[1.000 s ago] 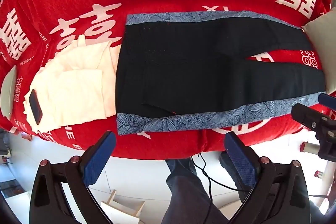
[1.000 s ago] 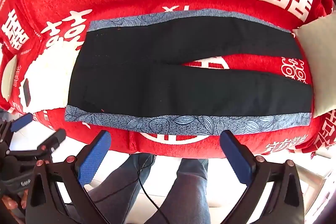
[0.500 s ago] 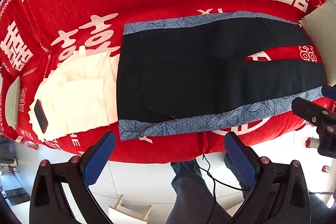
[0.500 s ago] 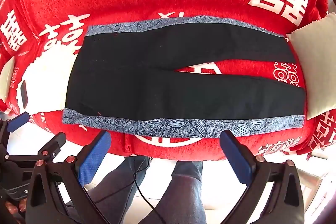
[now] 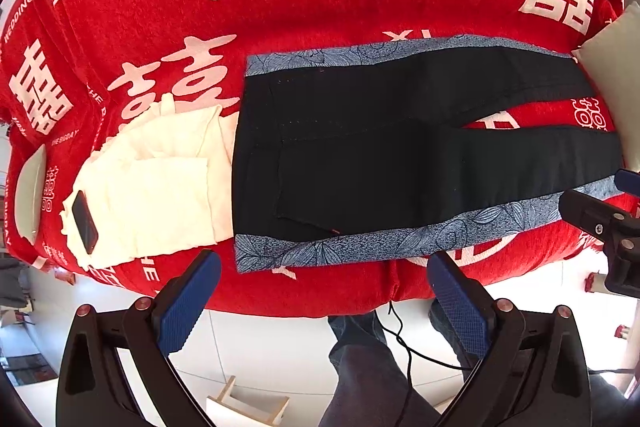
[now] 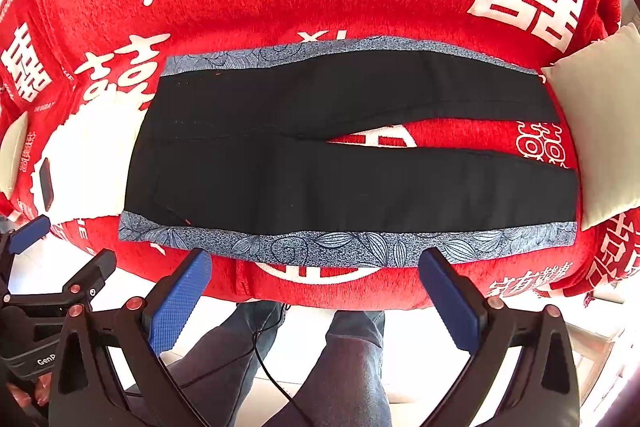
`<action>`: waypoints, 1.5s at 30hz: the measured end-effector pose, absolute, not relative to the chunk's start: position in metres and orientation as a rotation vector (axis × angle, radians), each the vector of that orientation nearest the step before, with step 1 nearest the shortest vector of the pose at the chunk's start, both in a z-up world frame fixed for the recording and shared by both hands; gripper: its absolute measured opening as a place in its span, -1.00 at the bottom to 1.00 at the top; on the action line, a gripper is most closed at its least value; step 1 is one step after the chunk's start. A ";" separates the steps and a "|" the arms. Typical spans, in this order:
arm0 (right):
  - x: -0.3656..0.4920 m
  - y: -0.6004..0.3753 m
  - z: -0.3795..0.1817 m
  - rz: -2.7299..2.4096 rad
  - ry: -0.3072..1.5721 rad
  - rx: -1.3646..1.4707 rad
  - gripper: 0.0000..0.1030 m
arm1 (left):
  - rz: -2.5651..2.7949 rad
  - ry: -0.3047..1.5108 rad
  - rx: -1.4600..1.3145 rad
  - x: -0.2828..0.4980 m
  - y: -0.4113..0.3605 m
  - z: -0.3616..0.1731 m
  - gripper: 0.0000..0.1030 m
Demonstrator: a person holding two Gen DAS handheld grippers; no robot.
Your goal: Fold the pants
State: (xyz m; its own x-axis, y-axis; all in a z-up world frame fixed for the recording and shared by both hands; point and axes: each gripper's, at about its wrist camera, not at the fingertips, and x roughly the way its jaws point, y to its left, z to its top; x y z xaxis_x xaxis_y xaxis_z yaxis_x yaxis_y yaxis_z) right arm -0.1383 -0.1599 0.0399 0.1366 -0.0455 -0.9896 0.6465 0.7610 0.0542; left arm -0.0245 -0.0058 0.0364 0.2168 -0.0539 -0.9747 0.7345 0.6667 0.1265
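Black pants point(image 5: 360, 163) point(image 6: 320, 167) with blue-grey leaf-print side stripes lie flat on a red sofa, waistband to the left and the two legs spread apart toward the right. My left gripper point(image 5: 324, 263) is open, its blue pads hovering just off the near striped edge at the hip. My right gripper point(image 6: 316, 259) is open too, with its blue pads over the near stripe at mid-leg. Neither gripper holds any cloth. The right gripper's fingers point(image 5: 592, 215) show at the right edge of the left wrist view.
A folded cream garment point(image 5: 156, 187) with a dark phone point(image 5: 85, 223) on it lies left of the waistband. A cream cushion point(image 6: 600, 123) sits at the leg ends. The person's legs point(image 6: 352, 359) and a thin black cable point(image 5: 404, 343) are below the sofa's front edge.
Both grippers have moved slightly toward the sofa, so the pants sit lower and closer to the pads. Both stay open; the pants have not moved.
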 end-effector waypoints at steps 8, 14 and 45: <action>-0.138 -0.158 0.042 -0.532 1.347 0.534 1.00 | -0.589 1.236 0.677 -0.025 -0.006 0.038 1.00; -0.139 -0.159 0.043 -0.539 1.339 0.540 1.00 | -0.582 1.228 0.681 -0.025 -0.006 0.039 1.00; -0.141 -0.174 0.043 -0.510 1.321 0.544 1.00 | -0.563 1.178 0.738 -0.036 -0.028 0.045 1.00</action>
State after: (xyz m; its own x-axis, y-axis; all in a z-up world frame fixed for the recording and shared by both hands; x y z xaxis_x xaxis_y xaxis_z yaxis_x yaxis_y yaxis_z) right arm -0.1409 -0.1743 0.0433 0.1753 -0.0404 -0.9837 0.6310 0.7716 0.0808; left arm -0.0361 -0.0284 0.0446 0.2954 -0.0155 -0.9552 0.7338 0.6440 0.2164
